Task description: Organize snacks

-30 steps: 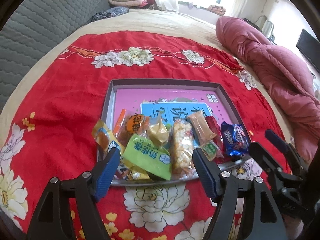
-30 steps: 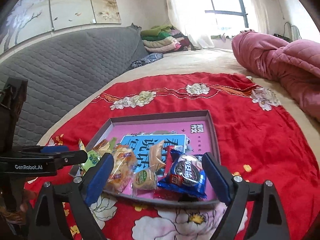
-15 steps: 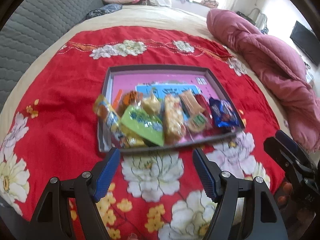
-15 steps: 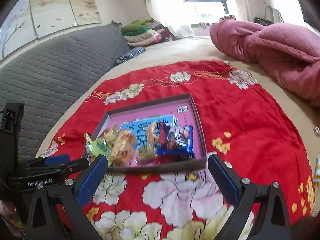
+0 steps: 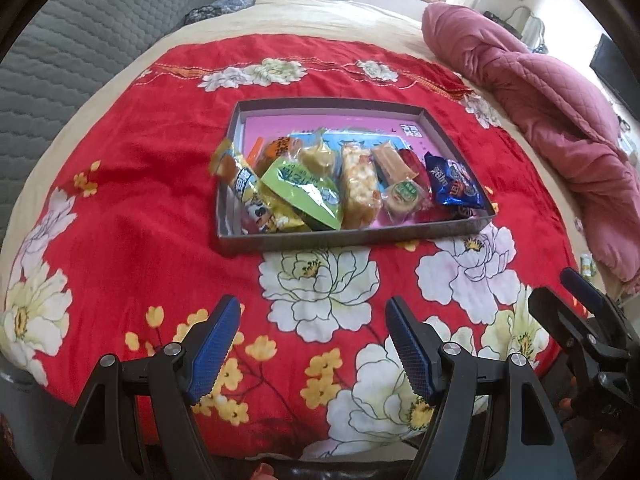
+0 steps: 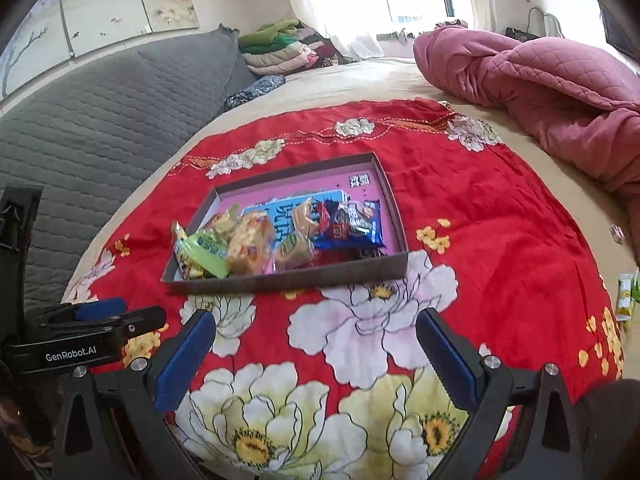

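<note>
The shallow grey cardboard tray (image 5: 348, 238) sits on a red flowered blanket (image 5: 132, 216), its glossy snack packets (image 5: 344, 184) crowded at the near end. Behind it lie a crumpled pink quilt (image 6: 552, 80) and a grey quilted headboard (image 6: 100, 120). Short of the tray, left gripper (image 5: 312, 344) and right gripper (image 6: 316, 356) hang released, empty; small packets, perhaps, lie off the blanket's right edge (image 6: 624, 292).

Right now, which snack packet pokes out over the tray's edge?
The yellow-and-blue cartoon stick packet at the tray's left end: its orange top sticks out over the left wall; the others lie inside.
</note>
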The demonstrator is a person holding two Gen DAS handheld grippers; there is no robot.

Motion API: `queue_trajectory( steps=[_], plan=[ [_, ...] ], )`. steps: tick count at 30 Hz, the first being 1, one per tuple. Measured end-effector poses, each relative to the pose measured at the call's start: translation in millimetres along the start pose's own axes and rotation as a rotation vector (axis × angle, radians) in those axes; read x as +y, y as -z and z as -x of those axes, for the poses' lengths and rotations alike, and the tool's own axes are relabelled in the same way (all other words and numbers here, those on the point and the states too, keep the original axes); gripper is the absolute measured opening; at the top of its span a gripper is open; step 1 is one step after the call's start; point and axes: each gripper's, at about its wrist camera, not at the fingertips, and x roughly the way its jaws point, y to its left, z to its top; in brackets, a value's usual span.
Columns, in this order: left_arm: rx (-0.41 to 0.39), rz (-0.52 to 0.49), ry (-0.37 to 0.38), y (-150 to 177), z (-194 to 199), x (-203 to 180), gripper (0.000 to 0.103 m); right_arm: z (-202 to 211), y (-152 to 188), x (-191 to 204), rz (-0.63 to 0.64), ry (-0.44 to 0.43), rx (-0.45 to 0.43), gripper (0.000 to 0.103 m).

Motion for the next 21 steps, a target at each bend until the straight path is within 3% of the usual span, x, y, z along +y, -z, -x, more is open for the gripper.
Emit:
queue_trajectory(
  steps=[9, 21],
  plan=[
    [0.033, 0.000, 0.000, 14, -4, 1, 0.076, -1, 5, 10, 0.048, 0.016, 0.010, 0.101],
    [0.003, -0.031, -0.001, 13, -1, -5, 0.076, -8, 7, 11, 0.061, 0.050, 0.029, 0.101]
  ],
)
